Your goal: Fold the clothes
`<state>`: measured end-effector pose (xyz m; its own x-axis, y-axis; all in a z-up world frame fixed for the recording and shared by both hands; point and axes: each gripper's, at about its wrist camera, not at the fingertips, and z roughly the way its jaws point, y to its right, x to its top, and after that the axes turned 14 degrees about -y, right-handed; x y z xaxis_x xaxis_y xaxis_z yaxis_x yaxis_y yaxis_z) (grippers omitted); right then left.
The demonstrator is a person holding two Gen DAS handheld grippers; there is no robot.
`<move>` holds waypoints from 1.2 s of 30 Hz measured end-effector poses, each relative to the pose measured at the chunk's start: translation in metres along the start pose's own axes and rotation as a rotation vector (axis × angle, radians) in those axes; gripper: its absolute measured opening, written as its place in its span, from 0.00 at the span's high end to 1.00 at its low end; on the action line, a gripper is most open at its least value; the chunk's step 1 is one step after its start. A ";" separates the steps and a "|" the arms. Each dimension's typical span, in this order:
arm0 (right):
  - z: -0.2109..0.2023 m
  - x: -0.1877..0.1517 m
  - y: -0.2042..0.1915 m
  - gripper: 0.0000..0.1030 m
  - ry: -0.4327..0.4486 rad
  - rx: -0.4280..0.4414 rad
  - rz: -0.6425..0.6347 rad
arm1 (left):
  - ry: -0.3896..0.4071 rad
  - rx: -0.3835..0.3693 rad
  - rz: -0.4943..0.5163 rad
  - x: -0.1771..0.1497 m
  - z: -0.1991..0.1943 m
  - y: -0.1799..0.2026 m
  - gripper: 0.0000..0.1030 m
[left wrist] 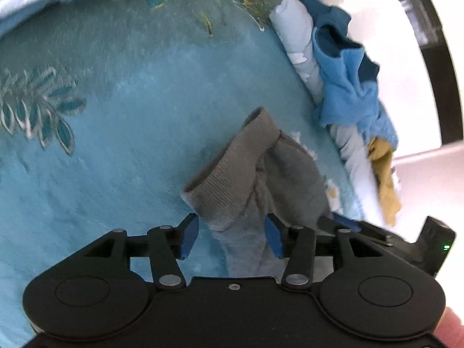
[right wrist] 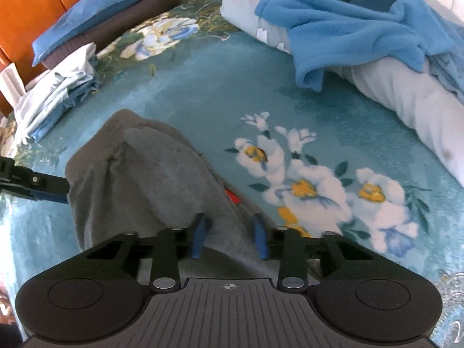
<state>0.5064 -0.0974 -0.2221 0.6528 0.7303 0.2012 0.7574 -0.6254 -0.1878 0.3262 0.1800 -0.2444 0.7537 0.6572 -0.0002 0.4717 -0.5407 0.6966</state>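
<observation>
Teal floral blanket (left wrist: 121, 133), grey sleeve (left wrist: 232, 179) lengthwise away from left gripper (left wrist: 232, 236), cuff farthest.

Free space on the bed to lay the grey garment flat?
Bare blanket between the grey garment, the folded pale-blue stack and the blue fleece. Crowded along the fleece side, where clothes pile on a rolled white quilt.

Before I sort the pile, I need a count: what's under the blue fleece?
The blue fleece lies on a rolled pale grey quilt, which rests on the floral blanket. Whatever else sits beneath the fleece is covered.
</observation>
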 end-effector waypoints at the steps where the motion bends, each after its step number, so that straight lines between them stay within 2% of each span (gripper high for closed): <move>1: 0.000 0.002 0.000 0.78 0.000 -0.003 0.001 | 0.004 -0.016 -0.009 0.001 0.002 -0.002 0.47; 2: 0.000 0.003 0.001 0.88 0.001 -0.007 0.003 | 0.008 -0.032 -0.019 0.002 0.005 -0.004 0.46; 5: 0.000 0.008 0.004 0.93 0.007 -0.029 0.017 | 0.023 -0.058 -0.035 0.005 0.010 -0.009 0.46; 10: 0.010 0.015 0.010 0.93 -0.007 -0.064 0.053 | 0.041 -0.067 -0.072 0.007 0.015 -0.016 0.44; 13: 0.014 0.015 0.009 0.93 -0.012 -0.081 0.061 | 0.041 -0.099 -0.114 0.008 0.019 -0.022 0.42; 18: -0.008 0.009 0.009 0.90 0.041 -0.065 0.099 | 0.048 -0.120 -0.157 0.011 0.024 -0.021 0.38; 21: -0.034 -0.015 0.010 0.90 0.110 -0.062 0.148 | 0.053 -0.115 -0.163 0.014 0.023 -0.021 0.39; 22: -0.041 -0.025 0.011 0.90 0.122 -0.062 0.168 | 0.061 -0.107 -0.168 0.015 0.023 -0.020 0.43; 24: -0.053 -0.048 0.012 0.90 0.141 -0.067 0.211 | 0.081 -0.079 -0.175 0.016 0.022 -0.018 0.60; 25: -0.058 -0.061 0.013 0.90 0.149 -0.066 0.238 | 0.095 -0.054 -0.172 0.017 0.020 -0.016 0.73; 26: -0.063 -0.075 0.014 0.89 0.156 -0.065 0.266 | 0.108 -0.027 -0.166 0.018 0.018 -0.013 0.79; 31: -0.072 -0.145 0.001 0.89 0.139 0.002 0.310 | 0.172 0.053 -0.124 0.026 0.005 0.001 0.85; 36: -0.066 -0.200 -0.019 0.88 0.102 0.099 0.317 | 0.156 0.097 -0.062 0.030 0.007 0.010 0.84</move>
<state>0.3615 -0.2498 -0.1952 0.8569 0.4698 0.2123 0.5155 -0.7832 -0.3477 0.3571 0.1904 -0.2426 0.6453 0.7602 0.0758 0.5627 -0.5400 0.6259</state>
